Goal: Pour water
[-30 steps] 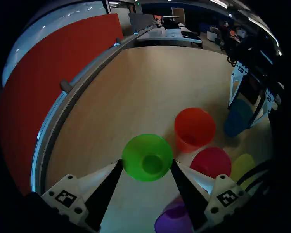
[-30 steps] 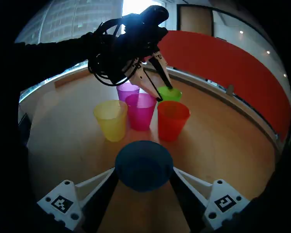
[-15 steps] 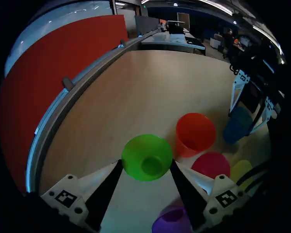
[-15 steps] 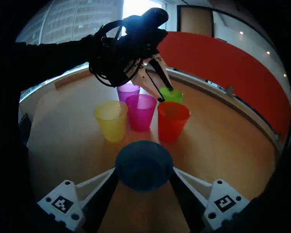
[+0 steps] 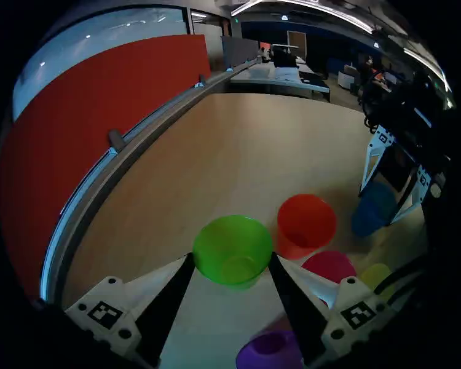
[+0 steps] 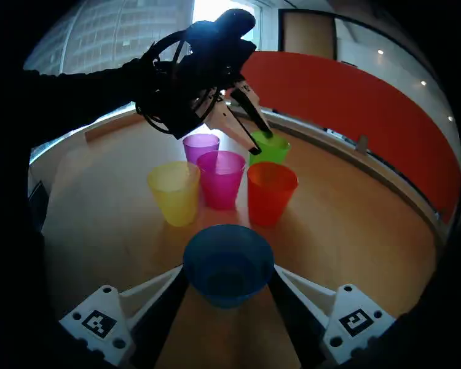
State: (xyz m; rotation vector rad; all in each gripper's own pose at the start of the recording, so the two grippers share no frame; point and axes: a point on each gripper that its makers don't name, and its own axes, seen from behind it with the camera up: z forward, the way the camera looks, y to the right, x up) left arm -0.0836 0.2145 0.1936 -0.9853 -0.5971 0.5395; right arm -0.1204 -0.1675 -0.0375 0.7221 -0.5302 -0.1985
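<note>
Gripping a green cup between both fingers, the left gripper is holding it at 6 o'clock in the left gripper view (whether it is touching the wooden surface is hard to tell), with an orange cup sitting just beside it at 2 o'clock. The right gripper is clamping a blue cup the same way. In the right gripper view, a yellow cup, a pink cup and the orange cup are standing in a row at 12 o'clock, a purple cup behind them.
</note>
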